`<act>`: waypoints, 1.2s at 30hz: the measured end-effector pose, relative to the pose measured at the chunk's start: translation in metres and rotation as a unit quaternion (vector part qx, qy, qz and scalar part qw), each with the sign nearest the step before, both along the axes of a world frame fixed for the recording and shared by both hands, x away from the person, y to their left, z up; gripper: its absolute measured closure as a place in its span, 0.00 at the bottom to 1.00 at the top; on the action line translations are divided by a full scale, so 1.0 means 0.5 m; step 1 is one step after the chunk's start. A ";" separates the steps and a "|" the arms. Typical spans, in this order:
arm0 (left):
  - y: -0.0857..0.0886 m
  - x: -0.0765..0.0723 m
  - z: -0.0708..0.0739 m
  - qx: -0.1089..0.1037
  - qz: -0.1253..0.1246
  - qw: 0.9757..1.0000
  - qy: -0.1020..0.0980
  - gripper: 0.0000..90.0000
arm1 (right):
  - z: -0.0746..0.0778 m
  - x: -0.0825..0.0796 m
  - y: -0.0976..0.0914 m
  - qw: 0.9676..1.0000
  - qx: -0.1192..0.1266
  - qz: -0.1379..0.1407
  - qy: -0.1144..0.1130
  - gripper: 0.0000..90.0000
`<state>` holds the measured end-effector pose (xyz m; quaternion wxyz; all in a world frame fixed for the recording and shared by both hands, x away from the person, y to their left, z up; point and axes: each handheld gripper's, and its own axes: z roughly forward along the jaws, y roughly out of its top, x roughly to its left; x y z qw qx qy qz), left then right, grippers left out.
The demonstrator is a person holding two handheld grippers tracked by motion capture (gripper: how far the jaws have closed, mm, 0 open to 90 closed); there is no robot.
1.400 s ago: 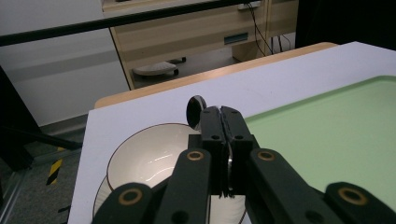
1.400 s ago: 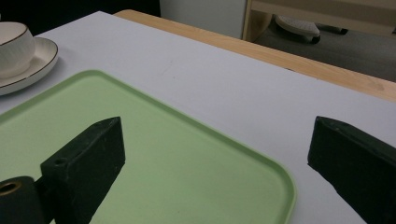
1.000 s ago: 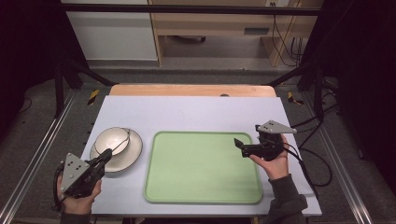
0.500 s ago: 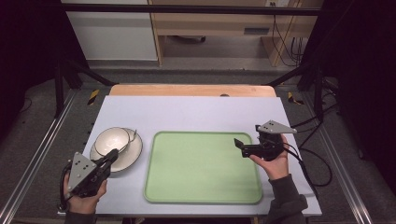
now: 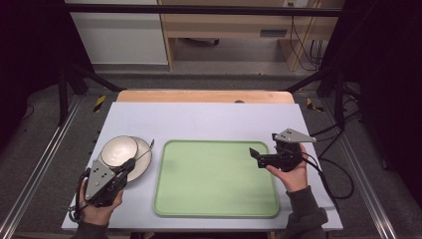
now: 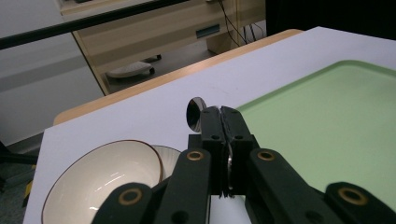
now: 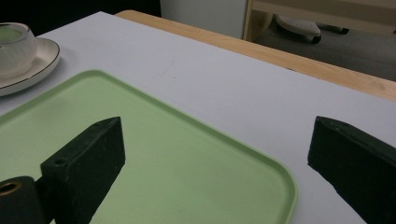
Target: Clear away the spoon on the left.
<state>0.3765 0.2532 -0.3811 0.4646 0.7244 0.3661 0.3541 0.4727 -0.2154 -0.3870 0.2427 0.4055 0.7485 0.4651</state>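
A cream bowl (image 5: 119,150) with a dark rim sits on a matching plate (image 5: 142,167) at the table's left. My left gripper (image 5: 129,165) hovers over the plate's near edge, shut on the handle of a metal spoon (image 5: 145,151) whose head points up and to the right. In the left gripper view the spoon head (image 6: 196,113) sticks out past the closed jaws of the left gripper (image 6: 220,113), with the bowl (image 6: 102,179) just left of them. My right gripper (image 5: 255,155) is open over the right edge of the green tray (image 5: 216,199); nothing sits between the jaws of the right gripper (image 7: 217,154).
The green tray (image 7: 154,140) lies flat in the middle of the white table (image 5: 209,119), and nothing lies on it. A wooden strip (image 5: 204,96) runs along the far edge. Cables (image 5: 333,169) trail off the table's right side. The bowl (image 7: 14,46) and plate (image 7: 39,63) lie far left of the right gripper.
My left gripper has moved right and forward, carrying the spoon toward the gap between plate and tray. The right gripper has stayed put.
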 end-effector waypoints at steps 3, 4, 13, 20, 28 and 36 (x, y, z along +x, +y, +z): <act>-0.010 0.007 0.000 0.008 -0.005 1.000 -0.001 0.99 | 0.000 0.000 0.000 1.000 0.000 0.000 0.000 0.05; -0.014 0.009 0.000 0.010 -0.006 1.000 -0.002 0.99 | 0.000 -0.001 0.000 1.000 0.000 0.000 0.000 0.05; -0.043 0.032 0.002 0.032 -0.020 0.999 -0.002 0.99 | -0.001 -0.001 0.000 1.000 -0.001 0.002 0.002 0.05; -0.054 0.048 -0.002 0.036 -0.023 0.999 0.005 0.99 | 0.002 -0.002 -0.003 1.000 0.002 0.000 -0.002 0.05; -0.071 0.064 -0.012 0.049 -0.030 0.998 0.013 0.99 | 0.002 -0.002 -0.003 1.000 0.001 0.001 -0.002 0.05; -0.085 0.077 -0.033 0.063 -0.037 0.997 0.026 0.99 | 0.000 -0.001 -0.001 1.000 -0.001 0.002 0.003 0.05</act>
